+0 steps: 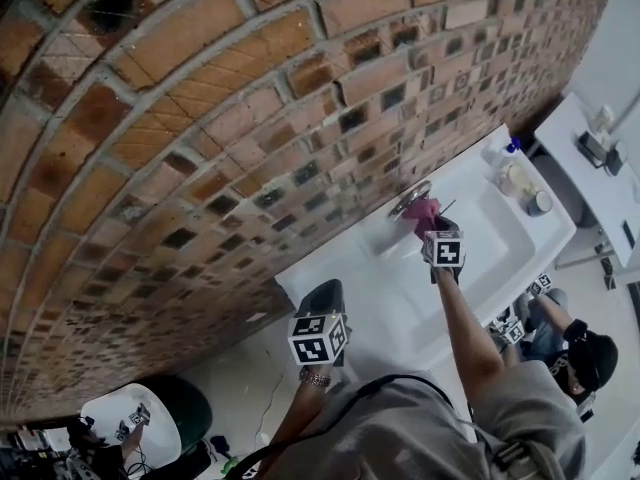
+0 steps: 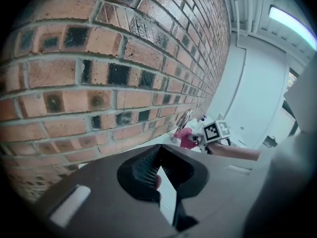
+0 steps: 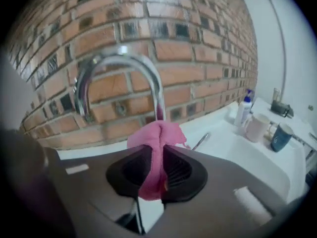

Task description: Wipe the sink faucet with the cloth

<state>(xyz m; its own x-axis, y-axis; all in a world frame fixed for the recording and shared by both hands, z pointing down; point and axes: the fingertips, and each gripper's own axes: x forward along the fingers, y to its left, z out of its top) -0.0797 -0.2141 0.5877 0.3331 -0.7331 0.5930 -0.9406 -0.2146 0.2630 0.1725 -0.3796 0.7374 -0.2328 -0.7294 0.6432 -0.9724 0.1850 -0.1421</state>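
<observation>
A chrome arched faucet [image 3: 119, 63] rises from the white sink [image 3: 257, 157] against a brick wall. My right gripper [image 3: 159, 157] is shut on a pink cloth [image 3: 156, 138], whose bunched top rests against the faucet's upright stem. The head view shows that cloth [image 1: 422, 214] pressed to the faucet [image 1: 409, 198], with the right gripper [image 1: 432, 230] just below it. Well back from the faucet, my left gripper [image 1: 322, 296] hangs over the sink's near end. Its jaws meet at the tips in its own view [image 2: 157, 167] and hold nothing. That view also has the faucet [image 2: 184, 118] and cloth [image 2: 186, 138] far ahead.
A pump bottle [image 3: 242, 110], a white mug [image 3: 256, 128] and a dark mug [image 3: 281, 137] stand on the sink's right ledge. A thin chrome lever [image 3: 200, 141] lies right of the faucet base. A person [image 1: 570, 343] sits beyond the sink's right side.
</observation>
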